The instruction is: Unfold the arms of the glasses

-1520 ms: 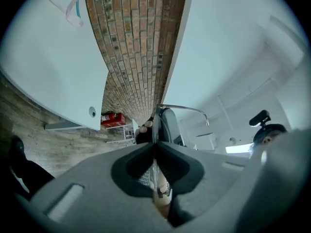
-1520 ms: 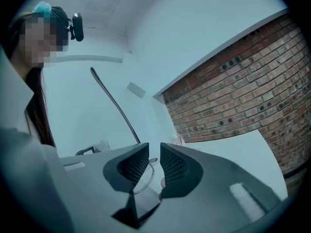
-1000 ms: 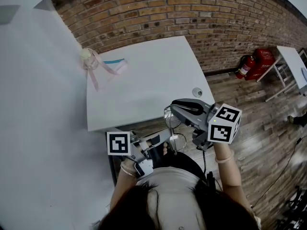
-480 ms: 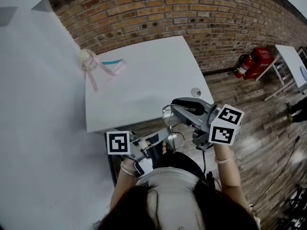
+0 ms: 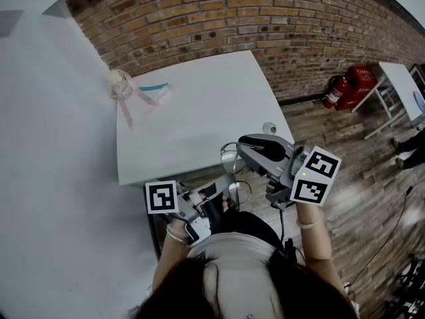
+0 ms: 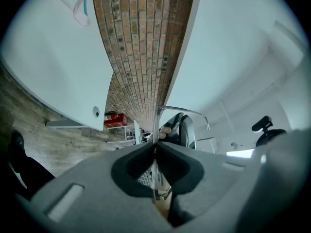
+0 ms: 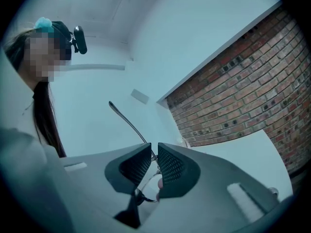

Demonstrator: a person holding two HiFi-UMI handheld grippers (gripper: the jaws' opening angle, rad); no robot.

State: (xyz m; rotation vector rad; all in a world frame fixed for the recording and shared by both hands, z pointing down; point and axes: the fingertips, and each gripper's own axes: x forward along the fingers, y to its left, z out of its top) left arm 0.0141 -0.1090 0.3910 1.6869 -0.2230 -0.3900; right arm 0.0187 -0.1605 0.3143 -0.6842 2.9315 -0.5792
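Observation:
Thin metal-framed glasses [image 5: 230, 159] hang in the air between my two grippers, just off the near edge of the white table [image 5: 199, 111]. My left gripper [image 5: 228, 191] comes from the lower left, shut on one thin arm of the glasses [image 6: 182, 111]; that arm runs up out of the left gripper [image 6: 155, 147] and bends right. My right gripper [image 5: 241, 151] comes from the right, and the right gripper [image 7: 154, 153] is shut on the frame near a lens. The other arm [image 7: 127, 120] sticks out up and to the left of it.
A small glass jar with a pink ribbon [image 5: 121, 84] stands at the table's far left corner. A small round object [image 5: 269, 127] lies at the table's right edge. A red fire extinguisher [image 5: 345, 88] stands by the brick wall, with another white table [image 5: 402, 85] further right.
Both grippers and the glasses have shifted slightly left and toward the table edge. The right gripper's marker cube has dropped a little to the right. Both grips are unchanged.

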